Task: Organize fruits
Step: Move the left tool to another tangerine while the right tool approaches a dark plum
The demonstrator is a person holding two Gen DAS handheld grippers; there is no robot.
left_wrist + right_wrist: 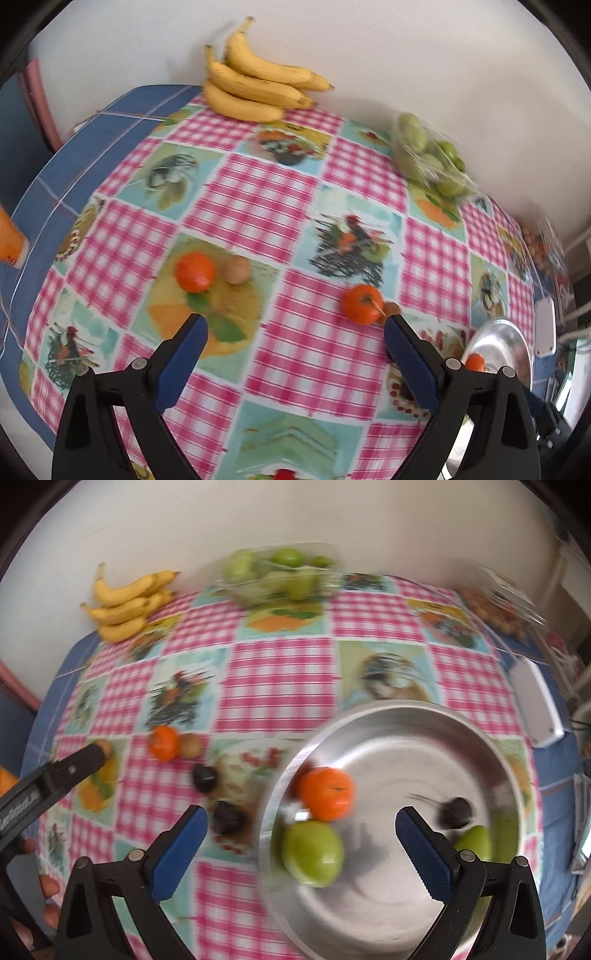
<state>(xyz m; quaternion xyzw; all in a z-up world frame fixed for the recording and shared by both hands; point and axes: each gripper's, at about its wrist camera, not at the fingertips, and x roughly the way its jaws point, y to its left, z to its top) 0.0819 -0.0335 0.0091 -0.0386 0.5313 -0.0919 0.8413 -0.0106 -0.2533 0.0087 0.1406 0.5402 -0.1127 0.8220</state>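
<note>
Left gripper (293, 330), lower centre of left view: jaws apart, empty; tangerine (194, 271) upper left of it, second tangerine (362, 304) by right fingertip. Centre one before squeezing. Right gripper (301, 821): jaws wide, empty, over metal bowl (491, 738); dark fruit (229, 818) just left.

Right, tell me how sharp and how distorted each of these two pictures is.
Left wrist view: fisheye bends the table into a dome; the bananas are fairly crisp, the bag of green fruit smeared. Right wrist view: heavier motion blur, the metal bowl and its mandarin soft-edged, glare on the bowl's far wall.
</note>
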